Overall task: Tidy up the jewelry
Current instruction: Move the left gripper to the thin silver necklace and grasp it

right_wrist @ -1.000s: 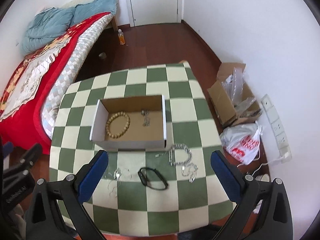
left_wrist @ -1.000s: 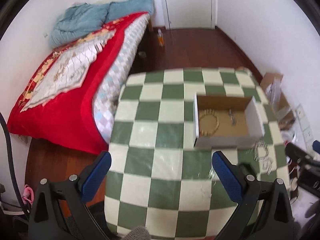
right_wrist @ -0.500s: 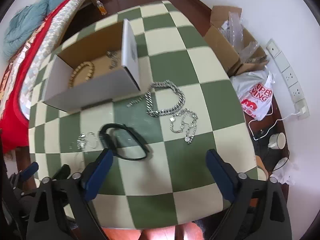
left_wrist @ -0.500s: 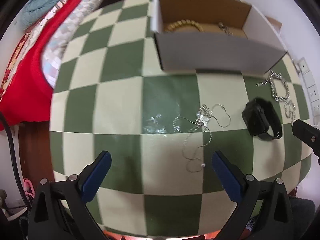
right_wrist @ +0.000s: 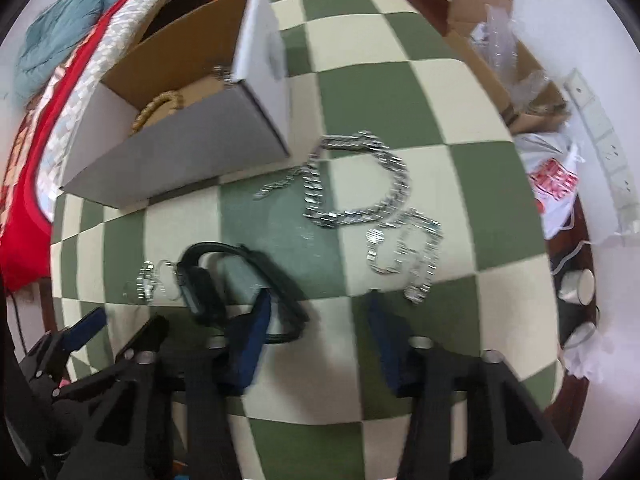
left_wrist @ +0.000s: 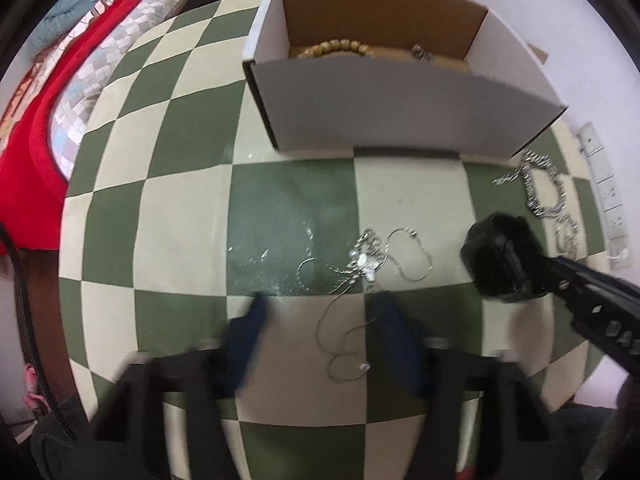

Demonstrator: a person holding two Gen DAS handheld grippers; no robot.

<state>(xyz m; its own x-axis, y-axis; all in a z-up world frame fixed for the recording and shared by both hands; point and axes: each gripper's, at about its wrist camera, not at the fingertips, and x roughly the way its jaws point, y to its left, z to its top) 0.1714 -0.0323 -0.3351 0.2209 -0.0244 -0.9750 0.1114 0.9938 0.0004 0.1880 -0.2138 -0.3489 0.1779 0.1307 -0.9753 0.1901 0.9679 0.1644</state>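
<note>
Soft daylight is filling both views evenly; glare is glinting on the bench centre. Motion blur is smearing each tool's fingers, and fisheye distortion is bending the bench edges.

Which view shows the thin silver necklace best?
The left wrist view: the thin silver necklace lies whole on the checkered table, just ahead of the left gripper. The right wrist view catches only a blurred bit beside the black wristband.
</note>
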